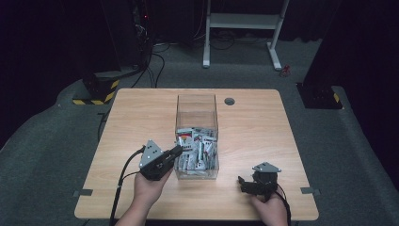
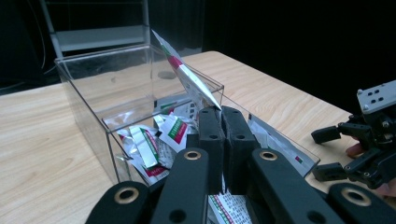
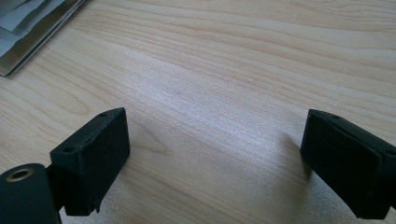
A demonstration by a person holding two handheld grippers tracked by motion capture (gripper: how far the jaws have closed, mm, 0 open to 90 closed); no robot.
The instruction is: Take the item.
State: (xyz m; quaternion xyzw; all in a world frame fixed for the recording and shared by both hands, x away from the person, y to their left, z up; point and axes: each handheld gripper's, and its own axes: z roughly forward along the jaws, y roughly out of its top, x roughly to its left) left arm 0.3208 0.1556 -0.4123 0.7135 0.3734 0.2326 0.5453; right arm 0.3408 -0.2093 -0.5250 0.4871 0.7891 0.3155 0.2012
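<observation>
Left gripper [image 2: 219, 112], at lower centre of its own view, has its jaws pressed together on the lower corner of a foil packet [image 2: 184, 72], which stands tilted toward the upper left of that frame, above the near rim of the clear box [image 2: 88, 100]. In the high view the same gripper [image 1: 176, 150] sits just left of the box [image 1: 196, 101] at centre frame, with more packets [image 1: 197, 148] heaped in the box's near end. Right gripper [image 1: 247, 184], at lower right of the high view, rests near the table [image 1: 263, 122] with jaws spread wide and nothing between them.

Procedure, as judged: the pinch covers only a small corner, so keep the jaws firmly closed and avoid quick wrist turns that could swing the packet free. Move the packet clear of the box wall before any sideways travel, so the foil does not catch on the rim. Keep the right gripper well apart
</observation>
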